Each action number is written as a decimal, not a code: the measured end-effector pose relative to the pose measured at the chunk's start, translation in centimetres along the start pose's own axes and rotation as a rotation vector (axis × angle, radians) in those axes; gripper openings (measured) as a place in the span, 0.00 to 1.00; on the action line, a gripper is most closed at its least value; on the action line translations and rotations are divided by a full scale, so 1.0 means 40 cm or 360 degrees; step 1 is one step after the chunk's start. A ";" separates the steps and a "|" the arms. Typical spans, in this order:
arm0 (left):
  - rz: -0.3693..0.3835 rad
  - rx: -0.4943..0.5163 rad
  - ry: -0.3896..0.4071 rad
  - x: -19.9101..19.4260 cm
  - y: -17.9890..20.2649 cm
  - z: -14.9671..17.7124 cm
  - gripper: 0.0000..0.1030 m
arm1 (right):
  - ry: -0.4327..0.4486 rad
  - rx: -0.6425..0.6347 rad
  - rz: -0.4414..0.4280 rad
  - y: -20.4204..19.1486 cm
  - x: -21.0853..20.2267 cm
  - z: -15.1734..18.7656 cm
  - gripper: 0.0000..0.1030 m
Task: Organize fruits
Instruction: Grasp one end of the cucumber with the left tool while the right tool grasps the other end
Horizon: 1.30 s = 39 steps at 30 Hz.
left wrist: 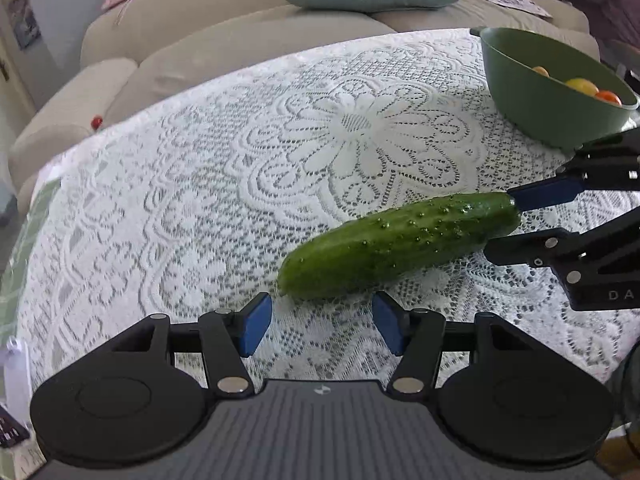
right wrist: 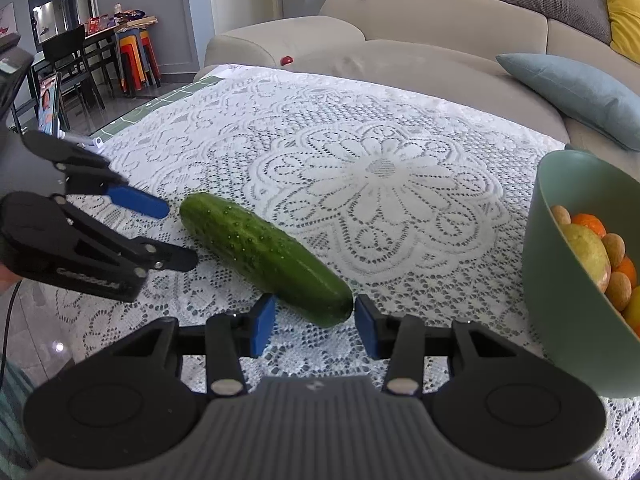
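Fruit point(right wrist: 592, 256) already filled the bowl point(right wrist: 560, 300); only the cucumber point(right wrist: 264, 254) lay out. The right gripper point(right wrist: 315, 322) was closing around its end, not yet pressing; the left gripper point(left wrist: 322, 326) stood released.

The cloth-covered table point(left wrist: 200, 200) lies bare through its middle and far edge; only the cucumber point(left wrist: 400, 240) near the front edge and the green bowl point(left wrist: 532, 96) at the right edge stand in the way.
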<state>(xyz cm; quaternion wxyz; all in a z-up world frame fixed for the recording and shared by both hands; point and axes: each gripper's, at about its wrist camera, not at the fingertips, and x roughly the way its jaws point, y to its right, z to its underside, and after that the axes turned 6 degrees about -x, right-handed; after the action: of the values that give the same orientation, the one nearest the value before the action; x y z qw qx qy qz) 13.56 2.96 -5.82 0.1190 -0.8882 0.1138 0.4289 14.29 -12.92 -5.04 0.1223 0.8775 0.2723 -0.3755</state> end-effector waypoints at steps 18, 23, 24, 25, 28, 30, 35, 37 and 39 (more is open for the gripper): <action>0.0036 0.0027 0.0038 0.025 0.000 -0.012 0.69 | -0.0041 -0.0048 0.0037 -0.014 0.036 -0.004 0.43; 0.0057 0.0051 0.0048 0.028 -0.002 -0.012 0.72 | -0.0030 -0.0033 0.0028 -0.011 0.039 -0.006 0.44; 0.0065 0.0053 0.0051 0.029 -0.002 -0.012 0.72 | -0.0027 -0.0038 0.0030 -0.012 0.041 -0.007 0.45; 0.0075 0.0057 0.0051 0.029 -0.001 -0.013 0.72 | -0.0027 -0.0045 0.0037 -0.013 0.041 -0.007 0.45; 0.0076 0.0038 0.0046 0.031 0.001 -0.016 0.73 | -0.0022 -0.0070 0.0050 -0.016 0.043 -0.008 0.44; 0.0078 0.0023 0.0050 0.031 0.000 -0.016 0.73 | -0.0018 -0.0067 0.0042 -0.013 0.042 -0.008 0.43; 0.0062 -0.0004 0.0064 0.029 -0.001 -0.011 0.70 | -0.0004 -0.0059 0.0030 -0.009 0.036 -0.007 0.42; 0.0083 -0.0034 0.0063 0.028 -0.008 -0.011 0.70 | 0.0012 -0.0074 0.0032 -0.011 0.029 -0.008 0.42; 0.0102 -0.0057 0.0059 0.026 -0.013 -0.011 0.70 | 0.0020 -0.0090 0.0036 -0.013 0.025 -0.008 0.42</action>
<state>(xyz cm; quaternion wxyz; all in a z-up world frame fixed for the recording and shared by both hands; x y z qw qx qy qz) 14.69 3.21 -6.32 0.0873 -0.8938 0.1367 0.4180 14.74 -11.98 -5.56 0.1497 0.8790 0.2736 -0.3607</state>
